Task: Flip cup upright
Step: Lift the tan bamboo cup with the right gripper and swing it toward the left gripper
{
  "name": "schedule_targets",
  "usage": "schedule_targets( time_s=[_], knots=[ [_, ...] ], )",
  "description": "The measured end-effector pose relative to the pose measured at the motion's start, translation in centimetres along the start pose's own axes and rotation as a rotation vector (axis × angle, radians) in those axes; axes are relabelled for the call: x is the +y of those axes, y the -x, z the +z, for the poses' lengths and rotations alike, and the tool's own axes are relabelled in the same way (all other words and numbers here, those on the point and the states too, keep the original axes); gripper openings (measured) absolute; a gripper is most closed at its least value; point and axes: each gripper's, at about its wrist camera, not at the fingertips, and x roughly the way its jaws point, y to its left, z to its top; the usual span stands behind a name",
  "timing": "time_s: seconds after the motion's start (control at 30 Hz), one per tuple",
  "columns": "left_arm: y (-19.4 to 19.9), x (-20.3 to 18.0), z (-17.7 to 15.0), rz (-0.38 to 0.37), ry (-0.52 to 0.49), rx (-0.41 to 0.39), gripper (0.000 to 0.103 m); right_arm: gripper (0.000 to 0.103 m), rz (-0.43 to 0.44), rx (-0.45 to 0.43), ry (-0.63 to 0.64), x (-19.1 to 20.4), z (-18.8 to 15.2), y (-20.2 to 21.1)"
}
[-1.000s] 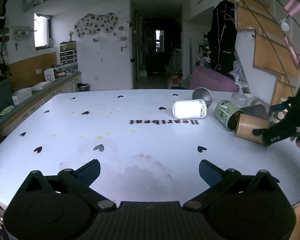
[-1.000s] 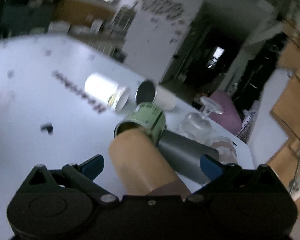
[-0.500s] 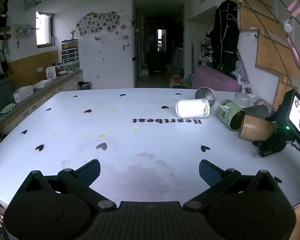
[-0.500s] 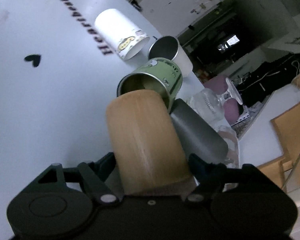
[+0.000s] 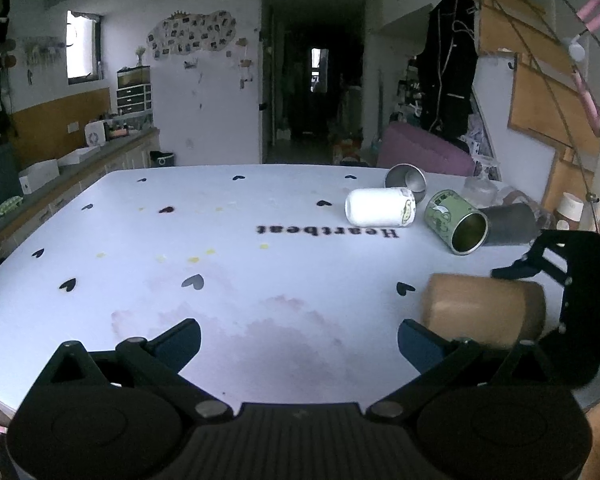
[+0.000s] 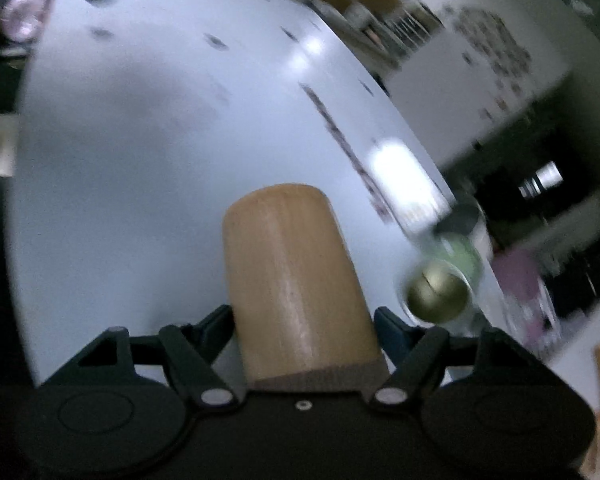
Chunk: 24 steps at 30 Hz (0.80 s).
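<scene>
My right gripper (image 6: pixel 304 328) is shut on a tan wooden cup (image 6: pixel 292 280), gripping it near its rim end with the closed base pointing away. In the left wrist view the same cup (image 5: pixel 480 312) lies on its side, held just above the white table (image 5: pixel 220 264) at the right, with the right gripper (image 5: pixel 572 280) behind it. My left gripper (image 5: pixel 300 340) is open and empty over the table's near edge.
Other cups lie on their sides at the back right: a white one (image 5: pixel 380 207), a steel one (image 5: pixel 406 180), a green tin (image 5: pixel 456 226), a dark grey one (image 5: pixel 508 228) and glassware (image 5: pixel 480 192). The green tin (image 6: pixel 440 284) is right of the held cup.
My right gripper closed on the wooden cup, lifted it away from the cluster and carried it toward the table's near right side. The left gripper stayed still.
</scene>
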Motion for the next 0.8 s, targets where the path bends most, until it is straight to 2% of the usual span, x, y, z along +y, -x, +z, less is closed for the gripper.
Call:
schedule_targets(
  time_s=[0.27, 0.5, 0.67, 0.8],
  knots=[
    [-1.4, 0.7, 0.5, 0.009, 0.024, 0.021, 0.103, 0.074, 0.053, -0.165, 0.137, 4.1, 4.9, 2.6],
    [-5.1, 1.0, 1.7, 0.016, 0.026, 0.074, 0.103, 0.072, 0.02, -0.19, 0.241, 6.0, 6.1, 3.2],
    [-7.9, 1.0, 2.8, 0.007, 0.025, 0.106, 0.103, 0.07, 0.048, -0.16, 0.246, 6.5, 5.4, 2.9],
    [-10.0, 0.5, 3.1, -0.01, 0.007, 0.147, 0.103, 0.068, 0.017, -0.197, 0.198, 6.1, 5.1, 4.0]
  ],
)
